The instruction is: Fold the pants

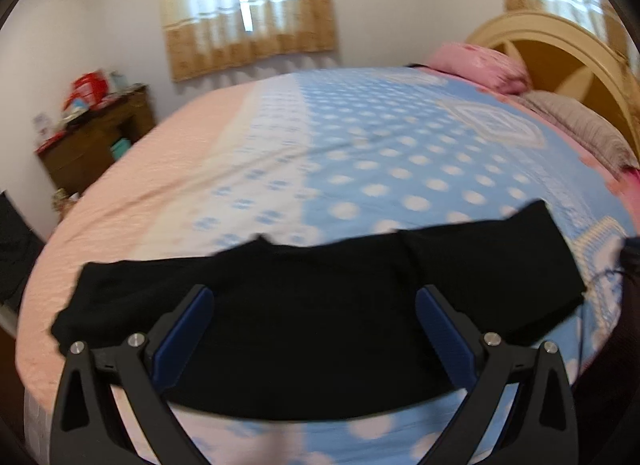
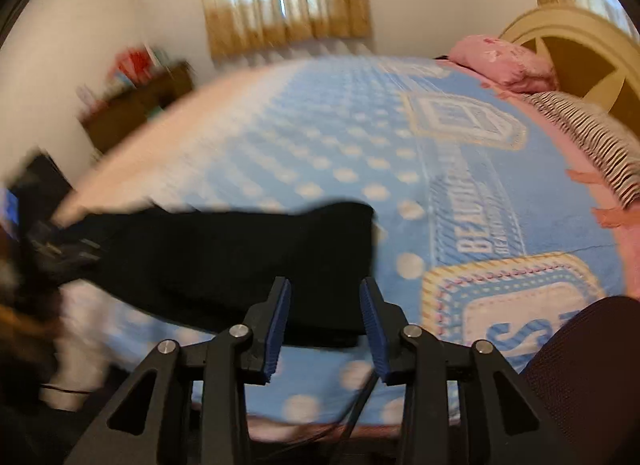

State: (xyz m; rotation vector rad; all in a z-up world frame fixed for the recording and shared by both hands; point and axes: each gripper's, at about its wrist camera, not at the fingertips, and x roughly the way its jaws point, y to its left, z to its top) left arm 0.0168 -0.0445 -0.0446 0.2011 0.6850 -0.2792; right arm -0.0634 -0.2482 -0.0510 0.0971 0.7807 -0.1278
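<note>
Both wrist views low over the bed [image 1: 360, 153], window-facing.

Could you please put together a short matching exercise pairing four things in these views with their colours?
Things:
1. pants
2. pillow by the headboard
3. headboard
4. pads on the left gripper

Colours:
A. pink
B. dark blue
C. black
D. cream

Pairs: 1-C, 2-A, 3-D, 4-B
</note>
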